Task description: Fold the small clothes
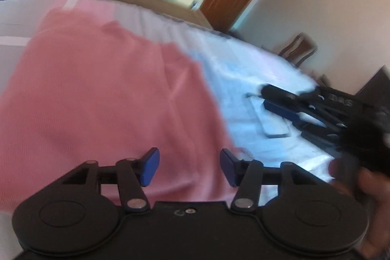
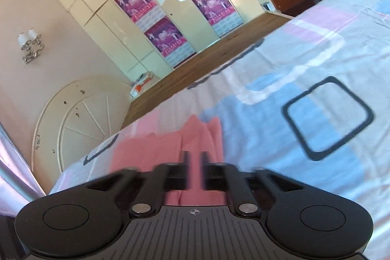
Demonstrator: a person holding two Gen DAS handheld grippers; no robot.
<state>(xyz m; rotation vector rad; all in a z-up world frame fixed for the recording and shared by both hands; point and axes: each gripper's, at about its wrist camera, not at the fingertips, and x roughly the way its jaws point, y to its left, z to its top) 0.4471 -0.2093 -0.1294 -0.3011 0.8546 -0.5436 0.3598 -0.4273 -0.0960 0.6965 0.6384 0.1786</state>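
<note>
A: Left wrist view: left claw (image 1: 189, 167) spread, empty, over the pink cloth's (image 1: 97, 94) near edge on the bed (image 1: 256, 65).
B: Right claw (image 2: 193, 171)? Blurry, slightly parted, nothing pinched; the cloth stretches ahead-left. Left's nearer, I'd guess.

Both tools are matte black. The left gripper (image 1: 189, 168) has blue pads (image 1: 150, 167) on hinged link arms, silver rivets (image 1: 136, 203) behind them and round discs at either side. The right gripper (image 2: 193, 168) has a ribbed rear plate (image 2: 195, 230) marked with a small crosshair.
</note>
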